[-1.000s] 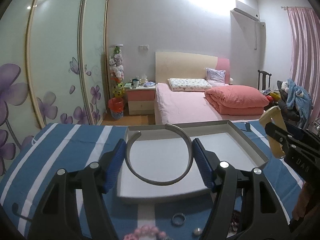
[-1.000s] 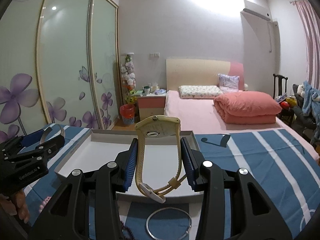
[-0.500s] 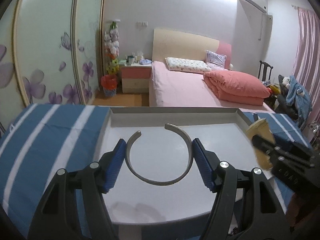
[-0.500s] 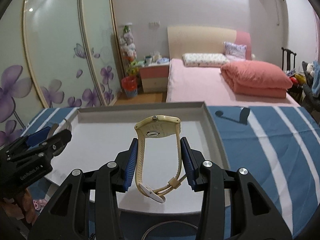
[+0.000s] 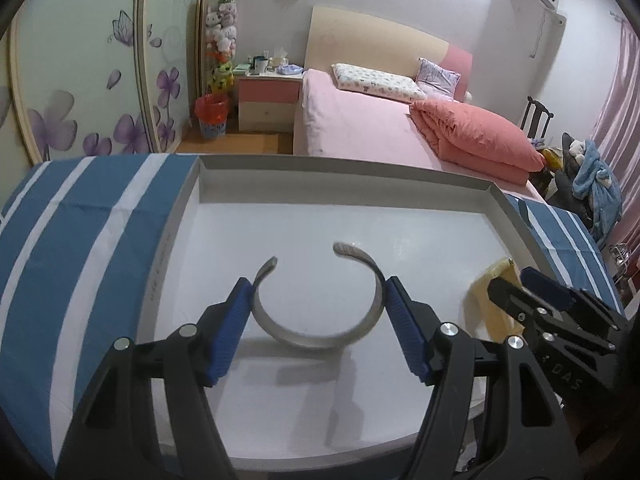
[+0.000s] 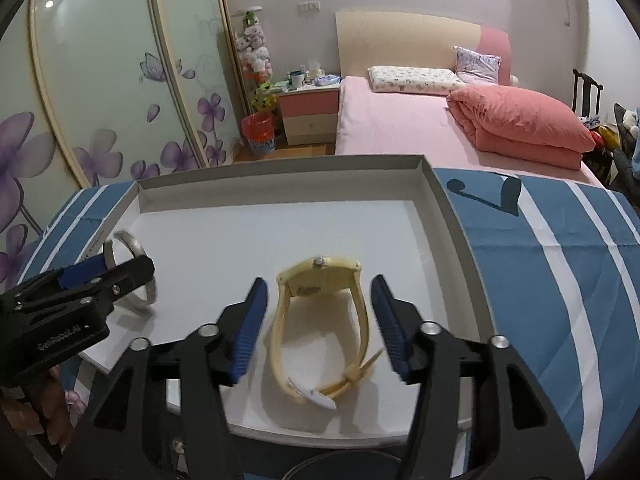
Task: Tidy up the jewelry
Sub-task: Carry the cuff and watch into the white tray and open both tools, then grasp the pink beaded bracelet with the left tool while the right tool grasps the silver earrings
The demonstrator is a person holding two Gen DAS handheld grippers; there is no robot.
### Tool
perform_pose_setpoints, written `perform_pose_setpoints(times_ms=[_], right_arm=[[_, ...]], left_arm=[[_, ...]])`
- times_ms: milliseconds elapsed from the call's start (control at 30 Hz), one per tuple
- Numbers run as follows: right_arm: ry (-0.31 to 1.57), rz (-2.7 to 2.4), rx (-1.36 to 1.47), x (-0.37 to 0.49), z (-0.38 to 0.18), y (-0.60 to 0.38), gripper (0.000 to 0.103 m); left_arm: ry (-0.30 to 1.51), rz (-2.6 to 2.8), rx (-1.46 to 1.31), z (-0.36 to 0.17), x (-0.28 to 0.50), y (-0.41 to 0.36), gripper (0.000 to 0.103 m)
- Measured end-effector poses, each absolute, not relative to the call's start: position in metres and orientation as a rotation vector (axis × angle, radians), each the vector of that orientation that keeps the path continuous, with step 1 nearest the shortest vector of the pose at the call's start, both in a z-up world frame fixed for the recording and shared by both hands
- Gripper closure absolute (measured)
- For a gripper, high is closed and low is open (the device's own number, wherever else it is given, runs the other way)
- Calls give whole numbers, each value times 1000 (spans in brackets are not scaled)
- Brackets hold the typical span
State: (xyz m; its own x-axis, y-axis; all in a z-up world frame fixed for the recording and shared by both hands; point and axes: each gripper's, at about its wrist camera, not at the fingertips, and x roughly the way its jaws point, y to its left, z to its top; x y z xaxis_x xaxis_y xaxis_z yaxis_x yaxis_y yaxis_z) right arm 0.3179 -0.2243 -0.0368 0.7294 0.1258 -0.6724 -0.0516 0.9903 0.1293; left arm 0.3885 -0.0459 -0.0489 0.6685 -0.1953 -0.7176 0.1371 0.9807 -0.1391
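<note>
We see a shallow white tray [image 5: 188, 216] on a blue-and-white striped cloth [image 5: 80, 216], with both grippers reaching over its near edge.

The left gripper [image 5: 320, 320] holds a silver open cuff bracelet [image 5: 316, 332] between its blue pads, the gap of the cuff facing away from us; the lowest curve of the cuff sits just over the tray floor, and we cannot tell whether it touches. In the right wrist view the same cuff [image 6: 140, 280] is half hidden behind the left gripper's black finger.

The right gripper [image 6: 318, 320] has its jaws opening, and the pale yellow wristwatch [image 6: 320, 320] stands between them on the tray floor (a clear gap shows on either side of the strap). Its buckle end lies nearest us. From the left wrist camera only a blurred yellow patch of the watch [image 5: 492, 300] shows behind the right gripper's fingers.

At the bottom of the right view, a thin ring-shaped object [image 6: 340, 466] is cut off by the frame.
</note>
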Motion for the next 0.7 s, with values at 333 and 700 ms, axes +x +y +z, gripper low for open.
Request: perform_pose_setpoints(times_ms=[333,700], right_arm=[[688,81,116,303,-19,-234,40],[616,79,115,254,0,-240,40]], left_arm=[[773,-182,-96,-31,380,-39,36],[739,-164,-80,-10,330,-10,32]])
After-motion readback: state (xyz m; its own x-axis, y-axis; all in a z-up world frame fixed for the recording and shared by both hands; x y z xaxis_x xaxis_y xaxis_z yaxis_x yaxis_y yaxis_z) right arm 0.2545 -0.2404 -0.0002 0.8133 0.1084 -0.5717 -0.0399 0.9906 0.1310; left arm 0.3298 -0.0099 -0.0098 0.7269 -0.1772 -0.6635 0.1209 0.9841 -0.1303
